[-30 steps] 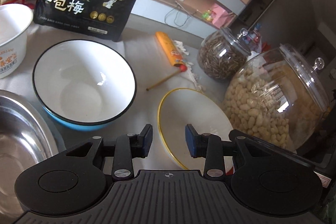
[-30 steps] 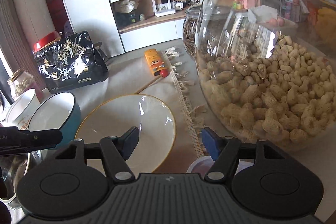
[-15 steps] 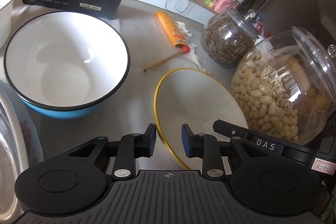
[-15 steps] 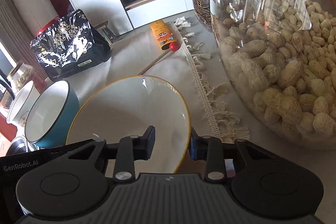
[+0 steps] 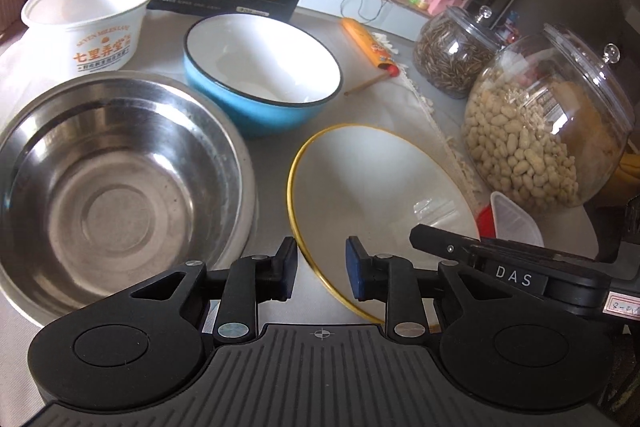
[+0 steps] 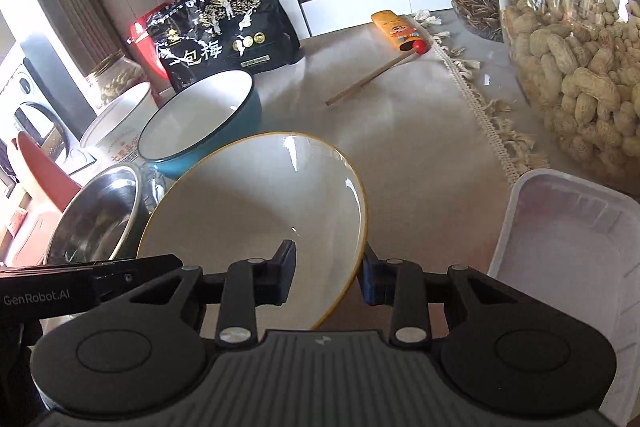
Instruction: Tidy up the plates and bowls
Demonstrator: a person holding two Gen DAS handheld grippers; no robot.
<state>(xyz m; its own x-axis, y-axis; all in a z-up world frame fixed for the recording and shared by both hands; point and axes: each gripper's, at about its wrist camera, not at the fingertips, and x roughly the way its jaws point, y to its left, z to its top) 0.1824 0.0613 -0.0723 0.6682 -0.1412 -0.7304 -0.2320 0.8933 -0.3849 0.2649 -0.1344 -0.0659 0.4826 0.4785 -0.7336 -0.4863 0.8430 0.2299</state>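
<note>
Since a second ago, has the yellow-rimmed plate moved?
Yes. In the right wrist view the yellow-rimmed plate, in the right claw, has shifted left, away from the fringed runner, toward the steel bowl.

The yellow-rimmed plate (image 6: 256, 211) is up off the table now, tilted, its near edge pinched between the right gripper (image 6: 326, 277) fingers that stood wide apart a second ago. The left gripper (image 5: 321, 269) has pulled back and over, jaws parted around the plate's rim. That brings the steel bowl (image 5: 108, 187) and white paper cup (image 5: 88, 27) fully into its view.
</note>
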